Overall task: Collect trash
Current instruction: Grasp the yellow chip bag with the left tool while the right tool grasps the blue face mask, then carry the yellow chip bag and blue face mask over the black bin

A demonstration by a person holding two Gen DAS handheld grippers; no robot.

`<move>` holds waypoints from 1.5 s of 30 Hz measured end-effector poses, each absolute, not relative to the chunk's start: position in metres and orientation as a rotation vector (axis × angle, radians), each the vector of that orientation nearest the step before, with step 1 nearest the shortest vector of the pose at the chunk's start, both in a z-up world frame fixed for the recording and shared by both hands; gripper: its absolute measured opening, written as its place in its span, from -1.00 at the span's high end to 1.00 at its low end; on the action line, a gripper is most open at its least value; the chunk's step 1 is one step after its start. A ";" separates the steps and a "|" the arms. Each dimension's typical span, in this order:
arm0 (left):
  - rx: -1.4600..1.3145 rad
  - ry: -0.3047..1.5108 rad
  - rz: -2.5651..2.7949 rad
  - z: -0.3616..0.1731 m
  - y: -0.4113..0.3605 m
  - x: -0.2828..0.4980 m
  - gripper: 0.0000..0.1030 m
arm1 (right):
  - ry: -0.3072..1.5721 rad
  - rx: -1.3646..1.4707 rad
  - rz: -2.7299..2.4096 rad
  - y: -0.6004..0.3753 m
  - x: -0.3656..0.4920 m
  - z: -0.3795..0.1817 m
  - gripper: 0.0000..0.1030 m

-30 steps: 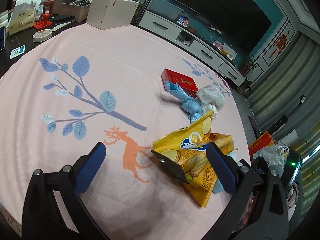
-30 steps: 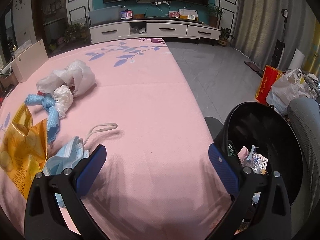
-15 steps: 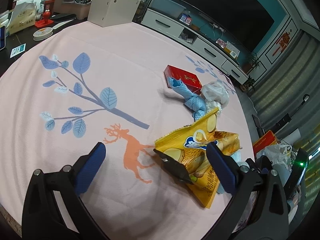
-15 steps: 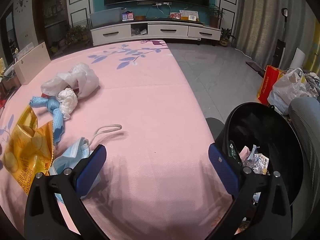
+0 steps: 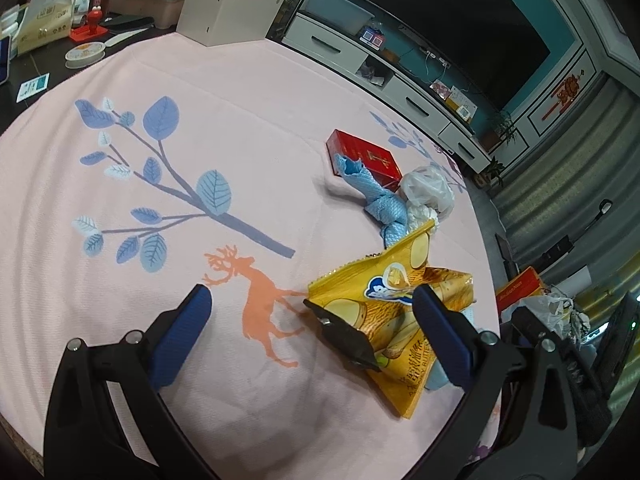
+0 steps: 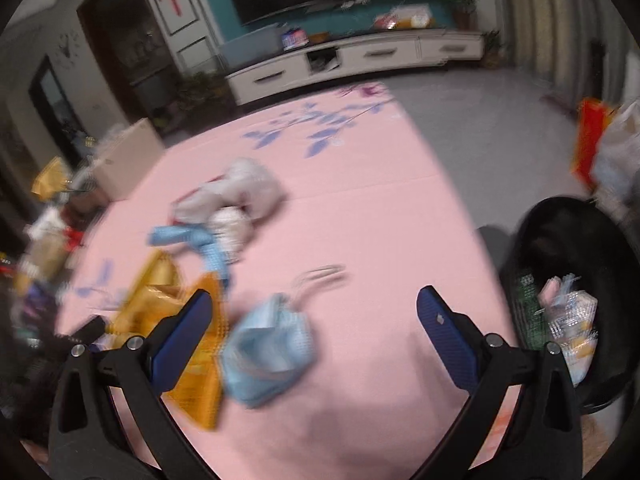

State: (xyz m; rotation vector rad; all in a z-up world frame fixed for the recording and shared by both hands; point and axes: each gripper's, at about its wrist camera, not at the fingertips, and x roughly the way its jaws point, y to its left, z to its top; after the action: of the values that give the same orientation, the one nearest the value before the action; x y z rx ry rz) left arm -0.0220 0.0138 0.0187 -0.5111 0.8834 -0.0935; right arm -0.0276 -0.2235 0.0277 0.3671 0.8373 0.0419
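Observation:
On the pink tablecloth (image 5: 240,120) lie a yellow chip bag (image 5: 392,320), a twisted blue cloth (image 5: 380,200), a red box (image 5: 364,158), a white plastic bag (image 5: 428,190) and a blue face mask (image 6: 268,348). My left gripper (image 5: 312,320) is open, low over the cloth, its right finger over the chip bag. My right gripper (image 6: 312,320) is open and empty above the mask; this view is blurred. The chip bag (image 6: 180,320) shows by its left finger. A black trash bin (image 6: 568,280) with some trash stands right of the table.
A white box (image 5: 228,12) and desk clutter stand at the table's far side. A TV cabinet (image 5: 400,80) lines the wall. A red paper bag (image 6: 592,140) and a plastic bag sit on the floor beyond the bin.
My right gripper has swung left towards the trash pile; the face mask now lies between its fingers. My left gripper has barely shifted.

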 end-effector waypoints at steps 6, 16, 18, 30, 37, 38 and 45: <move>-0.519 0.930 -0.142 0.012 0.007 -0.017 -0.94 | 0.917 0.448 0.200 -0.200 -0.010 0.032 -0.94; -0.529 0.919 -0.190 -0.001 -0.012 -0.010 -0.94 | 0.997 0.409 0.114 -0.208 -0.012 0.002 -0.49; -0.543 0.914 -0.197 -0.002 -0.014 -0.009 -0.94 | 1.020 0.394 0.131 -0.206 -0.010 -0.005 -0.37; -0.645 0.895 -0.357 -0.012 -0.035 -0.004 -0.32 | 1.039 0.327 0.202 -0.189 -0.010 -0.020 0.35; -0.631 0.819 -0.383 0.001 -0.040 -0.010 0.12 | 1.030 0.336 0.218 -0.190 -0.015 -0.011 0.36; -0.635 0.805 -0.379 0.006 -0.038 -0.013 0.12 | 1.024 0.340 0.219 -0.191 -0.018 -0.007 0.36; -0.644 0.639 -0.326 0.060 0.002 -0.047 0.11 | 0.893 0.361 0.183 -0.214 -0.045 0.037 0.36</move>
State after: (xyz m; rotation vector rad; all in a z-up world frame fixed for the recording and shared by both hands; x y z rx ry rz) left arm -0.0465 0.0024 0.0600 -0.6436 0.6388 -0.3262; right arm -0.0447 -0.2144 0.0370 0.3607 0.8930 0.1834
